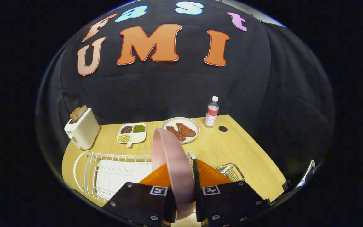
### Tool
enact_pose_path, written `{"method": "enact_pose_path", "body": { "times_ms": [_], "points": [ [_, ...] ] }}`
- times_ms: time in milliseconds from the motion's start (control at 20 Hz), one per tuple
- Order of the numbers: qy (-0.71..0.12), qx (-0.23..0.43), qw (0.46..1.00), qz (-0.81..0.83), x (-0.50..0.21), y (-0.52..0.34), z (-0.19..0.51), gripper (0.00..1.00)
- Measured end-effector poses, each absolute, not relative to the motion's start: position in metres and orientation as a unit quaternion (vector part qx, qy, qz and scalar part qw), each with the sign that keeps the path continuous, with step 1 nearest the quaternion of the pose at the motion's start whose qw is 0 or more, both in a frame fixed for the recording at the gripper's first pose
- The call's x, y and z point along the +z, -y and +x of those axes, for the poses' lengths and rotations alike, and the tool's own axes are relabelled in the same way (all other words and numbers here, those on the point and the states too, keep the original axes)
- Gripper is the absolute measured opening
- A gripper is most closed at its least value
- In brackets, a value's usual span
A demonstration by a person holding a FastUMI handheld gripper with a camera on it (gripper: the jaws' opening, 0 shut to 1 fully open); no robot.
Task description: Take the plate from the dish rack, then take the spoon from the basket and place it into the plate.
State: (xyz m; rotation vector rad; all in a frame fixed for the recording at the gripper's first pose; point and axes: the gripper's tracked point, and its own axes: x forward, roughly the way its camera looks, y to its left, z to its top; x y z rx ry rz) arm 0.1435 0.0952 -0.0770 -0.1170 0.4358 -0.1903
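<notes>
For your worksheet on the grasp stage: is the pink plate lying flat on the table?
No: the pink plate stands on edge, clamped between the tongs above the dish rack.

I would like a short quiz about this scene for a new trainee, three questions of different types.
1. True or false: the claw is shut on the pink plate.
2. What stands in the toaster? A) bread slices B) a spoon C) a bottle
3. Fill in: the bottle stands beside the white plate that holds ____.

Key: 1 true; 2 A; 3 two brown meat pieces.
</notes>
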Motion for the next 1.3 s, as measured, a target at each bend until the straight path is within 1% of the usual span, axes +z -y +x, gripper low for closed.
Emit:
{"method": "enact_pose_path", "body": {
  "times_ms": [250, 750, 1000, 1300],
  "points": [
    [-0.228, -0.078, 0.970, -0.011, -0.088, -0.098, 0.104, 0.25],
    [-0.251, -0.043, 0.967, 0.032, -0.128, -0.123, 0.010, 0.25],
    [-0.264, -0.027, 0.963, 0.038, -0.149, -0.136, -0.023, 0.25],
    [-0.295, -0.015, 0.955, 0.036, -0.192, -0.148, -0.050, 0.26]
  ]
}}
